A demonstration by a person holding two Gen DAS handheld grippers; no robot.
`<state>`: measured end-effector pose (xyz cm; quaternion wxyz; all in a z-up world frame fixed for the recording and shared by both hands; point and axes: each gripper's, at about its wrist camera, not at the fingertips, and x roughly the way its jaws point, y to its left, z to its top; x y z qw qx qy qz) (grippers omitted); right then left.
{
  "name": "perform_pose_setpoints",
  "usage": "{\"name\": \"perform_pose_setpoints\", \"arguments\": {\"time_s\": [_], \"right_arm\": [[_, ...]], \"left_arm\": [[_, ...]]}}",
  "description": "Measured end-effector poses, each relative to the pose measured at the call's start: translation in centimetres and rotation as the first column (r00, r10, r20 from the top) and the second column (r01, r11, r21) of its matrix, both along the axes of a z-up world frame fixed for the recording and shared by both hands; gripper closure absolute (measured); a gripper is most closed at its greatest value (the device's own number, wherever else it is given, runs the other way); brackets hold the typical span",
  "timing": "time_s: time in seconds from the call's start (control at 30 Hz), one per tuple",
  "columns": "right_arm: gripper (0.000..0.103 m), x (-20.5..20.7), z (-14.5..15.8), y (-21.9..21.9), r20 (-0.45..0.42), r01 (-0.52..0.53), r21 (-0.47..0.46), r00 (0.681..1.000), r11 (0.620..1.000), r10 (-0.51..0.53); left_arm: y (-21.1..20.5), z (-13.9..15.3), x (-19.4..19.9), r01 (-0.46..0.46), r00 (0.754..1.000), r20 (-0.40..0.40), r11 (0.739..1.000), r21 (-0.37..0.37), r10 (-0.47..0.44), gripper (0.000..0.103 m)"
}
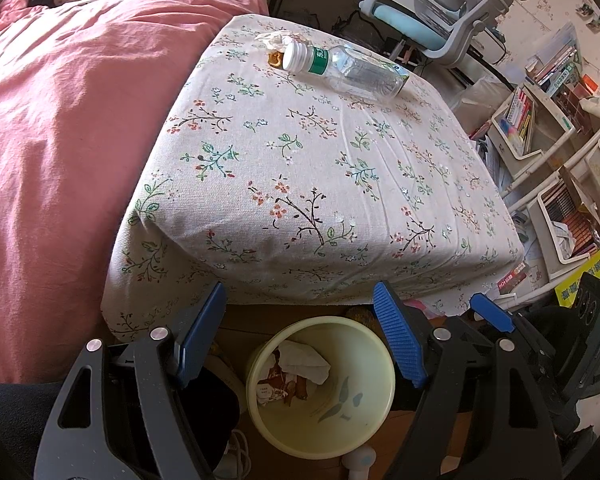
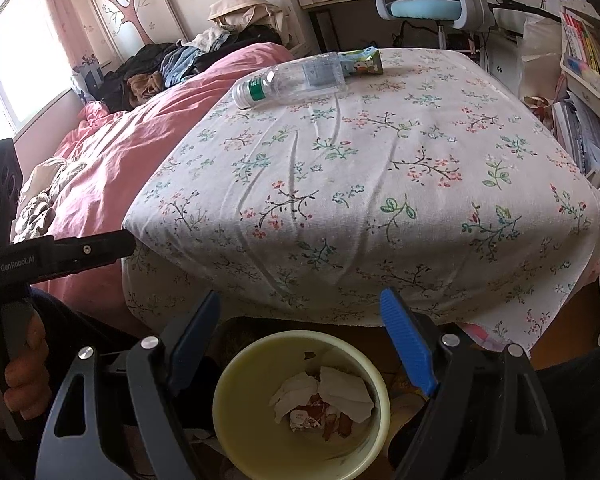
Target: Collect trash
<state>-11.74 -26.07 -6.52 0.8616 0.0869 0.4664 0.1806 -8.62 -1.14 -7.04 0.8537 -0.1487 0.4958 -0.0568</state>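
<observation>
Both claws stand with jaws apart and nothing between them. The left claw (image 1: 300,332) sits at the bottom of its frame, right over the pale yellow bin (image 1: 320,388), and the right claw (image 2: 304,340) hangs over the same bin (image 2: 300,404) in its own view. Crumpled tissue and wrappers already lie at the bin's bottom, so some trash looks collected and this reads as a pause between pieces.

Further out, the flowered surface (image 1: 320,168) fills the middle of each frame. Near its far edge, in the upper middle, lies a clear plastic bottle (image 1: 352,68) on its side, white cap toward the pink bed (image 1: 72,120). Beside the cap sit a crumpled tissue (image 1: 274,38) and a small brown scrap (image 1: 276,59); the right view shows a green carton (image 2: 362,61) touching the bottle's base.

The next move likely calls for a long reach across the surface, with the jaws straddling the bottle's round body.
</observation>
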Motion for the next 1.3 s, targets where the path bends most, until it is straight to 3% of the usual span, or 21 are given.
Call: {"name": "perform_pose_setpoints", "arguments": {"time_s": [0.47, 0.73, 1.1, 1.3], "right_arm": [[0.024, 0.4, 0.4, 0.3, 0.01, -0.011, -0.005, 1.0, 1.0, 0.011], [0.023, 2.9, 3.4, 2.3, 0.121, -0.106, -0.087, 0.986, 0.99, 0.116], [0.019, 9.7, 5.3, 5.3, 0.193, -0.223, -0.239, 0.943, 0.945, 0.272], [0.018, 14.1, 5.0, 7.2, 0.221, -0.275, -0.327, 0.908, 0.904, 0.356]], "left_arm": [[1.2, 0.6, 0.4, -0.029, 0.999, 0.015, 0.999, -0.032, 0.029, 0.03], [3.9, 2.1, 2.3, -0.114, 0.992, 0.049, 0.991, -0.072, 0.117, 0.03], [7.7, 3.0, 10.0, -0.208, 0.976, 0.044, 0.975, -0.081, 0.212, 0.03], [7.5, 3.2, 15.2, -0.197, 0.979, 0.048, 0.978, -0.062, 0.2, 0.03]]}}
